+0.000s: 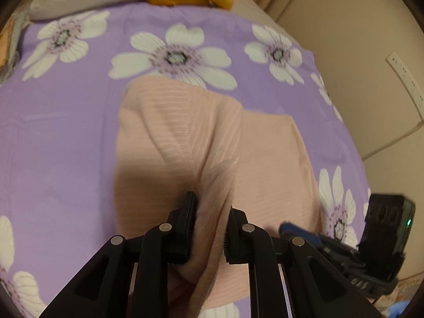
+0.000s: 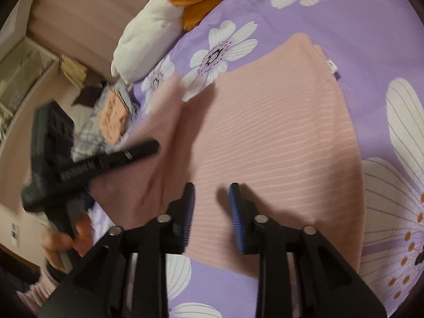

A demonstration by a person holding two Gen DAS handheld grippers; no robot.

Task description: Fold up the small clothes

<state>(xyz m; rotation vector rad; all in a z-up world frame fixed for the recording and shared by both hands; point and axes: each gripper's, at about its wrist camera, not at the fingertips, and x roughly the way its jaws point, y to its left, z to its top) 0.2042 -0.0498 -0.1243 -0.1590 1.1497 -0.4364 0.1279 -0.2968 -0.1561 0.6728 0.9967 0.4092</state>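
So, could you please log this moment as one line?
left gripper: shut on pink garment | right gripper: open, empty

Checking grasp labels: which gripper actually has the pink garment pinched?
The left gripper: pink garment bunched between its fingers. The right gripper is open, nothing between them.

Item: one small pink garment (image 1: 169, 122), ribbed knit w/ thin pale stripes, stitched hem seam visible. Lies on purple floral bedsheet (image 1: 66, 137), mostly flat. One edge is lifted and bunched into a vertical fold, drawn up off the sheet; the rest spreads flat beneath and to the side. Right wrist view: small white tag at far edge. Fold incomplete, one flap raised over flat body.
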